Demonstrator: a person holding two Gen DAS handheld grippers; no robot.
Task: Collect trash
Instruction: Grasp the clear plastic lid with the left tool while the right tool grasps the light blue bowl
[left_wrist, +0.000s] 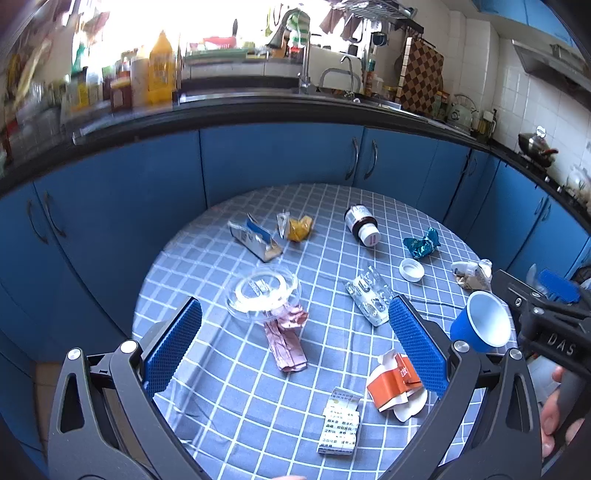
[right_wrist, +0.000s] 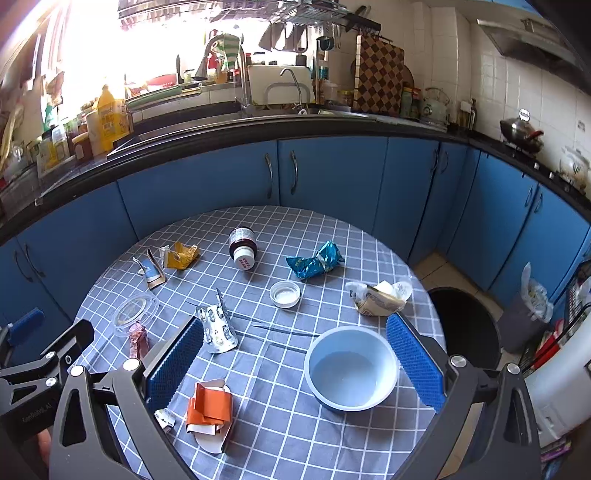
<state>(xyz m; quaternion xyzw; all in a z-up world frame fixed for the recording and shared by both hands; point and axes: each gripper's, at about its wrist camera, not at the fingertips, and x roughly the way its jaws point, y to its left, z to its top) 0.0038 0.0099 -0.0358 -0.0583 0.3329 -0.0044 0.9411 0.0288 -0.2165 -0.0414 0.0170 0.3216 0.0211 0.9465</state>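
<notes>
The left gripper (left_wrist: 295, 343) hangs over the near side of a round table (left_wrist: 221, 387) covered in a blue checked cloth, its jaws spread wide and empty. Between its blue pads (left_wrist: 173, 347) lie a pink wrapper (left_wrist: 286, 339), a clear plastic lid (left_wrist: 262, 291) touching the wrapper's far end, and a pill sheet (left_wrist: 340, 421) near the table's front edge. An orange carton (left_wrist: 395, 380) lies just beside the right pad.

The right gripper (right_wrist: 295, 365) is also released, holding nothing, and hovers above a blue cup (right_wrist: 351, 369) that stands upright, open end up, between its pads. A silver blister pack (right_wrist: 218, 328) sits by its left pad.

Farther back on the cloth are a brown bottle (right_wrist: 242, 245) on its side, a white cap (right_wrist: 284, 294), a teal foil wrapper (right_wrist: 314, 260), a yellow wrapper (right_wrist: 181, 254), a torn box (right_wrist: 149, 271) and a crumpled bag (right_wrist: 380, 297). A black bin (right_wrist: 465, 325) stands on the floor just beyond the table's right edge.
</notes>
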